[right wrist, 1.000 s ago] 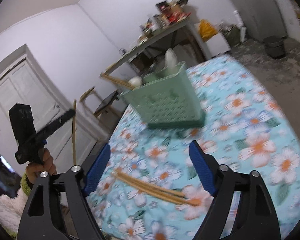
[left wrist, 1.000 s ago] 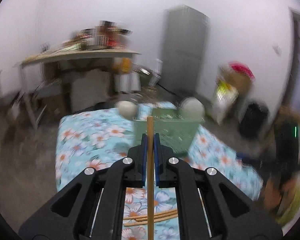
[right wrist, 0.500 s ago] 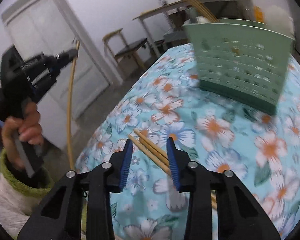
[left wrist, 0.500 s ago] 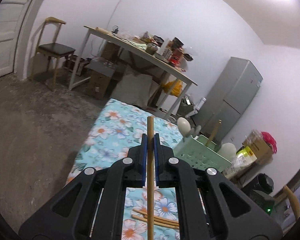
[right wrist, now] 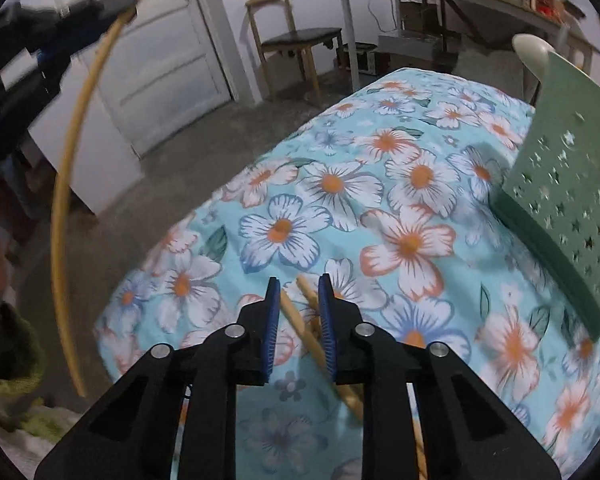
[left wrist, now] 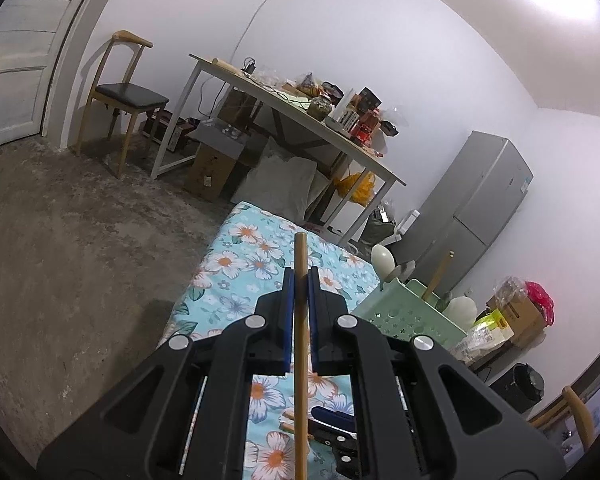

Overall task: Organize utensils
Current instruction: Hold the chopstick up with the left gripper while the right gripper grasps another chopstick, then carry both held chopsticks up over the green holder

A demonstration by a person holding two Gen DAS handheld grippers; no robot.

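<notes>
Left hand-held gripper: clenched on a single wooden chopstick, which runs straight up between the blue pads and pokes out a little past the tips. It is held off the tabletop, out over the near-left part of the flowered cloth. In the right wrist view this same chopstick hangs at far left, long end down, clear of the cloth.

Risk 1: the grip sits near one end, so most of the stick hangs free below. My judgement is that it could pivot in the pads when I swing it toward the holder, and then go in crooked or catch the rim.

Centre: loose chopsticks lie on the cloth. Right hand-held gripper is low over them, released but only narrowly parted, with the sticks' far ends between the pads. I cannot tell whether either pad touches wood.

Risk 2: at least two sticks lie side by side here. Closing now could pinch both, or squeeze one out sideways and roll it toward the near edge of the tabletop. The cloth is soft, so the pads might also snag fabric.

Right: green perforated holder stands on the far-right side, a pale spoon and one upright stick already in it.

Risk 3: the holder looks light; a chopstick driven against its wall could shove or tip it.
</notes>
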